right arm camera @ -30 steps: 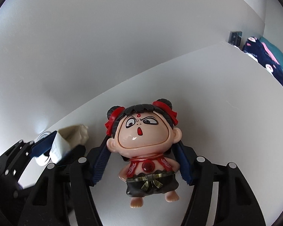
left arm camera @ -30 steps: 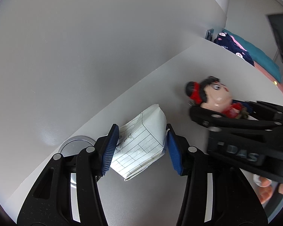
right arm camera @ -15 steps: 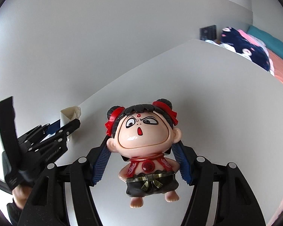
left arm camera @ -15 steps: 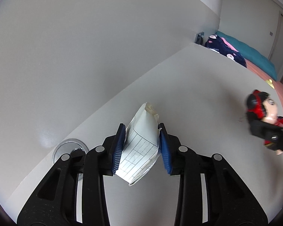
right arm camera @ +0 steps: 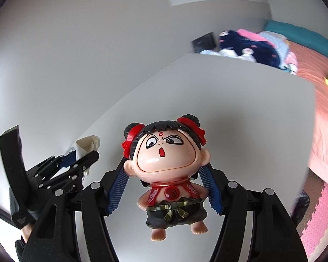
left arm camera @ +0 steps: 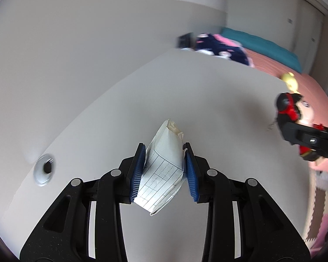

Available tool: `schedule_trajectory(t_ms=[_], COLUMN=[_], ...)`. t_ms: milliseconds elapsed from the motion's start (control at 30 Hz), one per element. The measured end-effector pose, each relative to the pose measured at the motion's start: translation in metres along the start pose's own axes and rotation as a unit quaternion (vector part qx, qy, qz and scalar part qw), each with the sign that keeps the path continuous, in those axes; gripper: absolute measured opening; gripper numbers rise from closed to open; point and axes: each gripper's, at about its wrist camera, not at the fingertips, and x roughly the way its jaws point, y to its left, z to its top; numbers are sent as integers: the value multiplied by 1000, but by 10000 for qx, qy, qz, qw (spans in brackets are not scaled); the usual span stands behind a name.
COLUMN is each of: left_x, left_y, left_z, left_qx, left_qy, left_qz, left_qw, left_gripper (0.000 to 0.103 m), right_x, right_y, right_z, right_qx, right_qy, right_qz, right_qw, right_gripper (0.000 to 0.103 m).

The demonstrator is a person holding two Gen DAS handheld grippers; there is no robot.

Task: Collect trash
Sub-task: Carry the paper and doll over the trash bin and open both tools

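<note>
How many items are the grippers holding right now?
2: folded paper in the left gripper; doll figurine in the right gripper.

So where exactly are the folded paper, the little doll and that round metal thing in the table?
folded paper [left arm camera: 164, 166], left wrist view, on its lined face.
doll [right arm camera: 164, 152], right wrist view, on its face.
round metal fitting [left arm camera: 43, 171], left wrist view, on its rim, beside the dark hole.
</note>
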Motion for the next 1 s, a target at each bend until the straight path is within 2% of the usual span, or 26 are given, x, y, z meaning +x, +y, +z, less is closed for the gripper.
schedule_trajectory(t_ms=[267,500,633,800,833,867,900,933,1000], left_x=[-16,-9,-1,11,15,19,19,18,21], left_y=[-135,-252,-306,-347,-355,-358,-362,-364,-364], left_z=[21,17,6,-4,-7,-7,-9,-12,-14], left_qx=[765,1398,1746,1983,2067,2111,2171,2230,2326], left_qy=[-140,45,217,515,587,565,415,311,352], left_qz=[-649,-1186,-1447,-1719,-1740,-1670,-1506,-1367,-1267], left_qw=[9949,9830,9737,9636,9610,9614,9636,9647,9636], left_gripper=[35,35,35,39,60,82,97,97,97], right_x=[-72,-132,-150,-151,-148,-146,-145,-148,-152], right_y=[-96,-191,-236,-279,-286,-295,-303,-309,-316], right_z=[-10,-23,-38,-54,-55,-56,-58,-61,-64], right_qx=[567,1099,1420,1792,1894,2049,2235,2320,2344], right_qy=[-398,-625,-614,-475,-415,-399,-496,-610,-724], right_qz=[-401,-996,-1274,-1512,-1556,-1576,-1632,-1730,-1999], right_qw=[9968,9870,9797,9710,9686,9652,9597,9553,9486], right_gripper=[65,65,65,66,77,93,101,101,101])
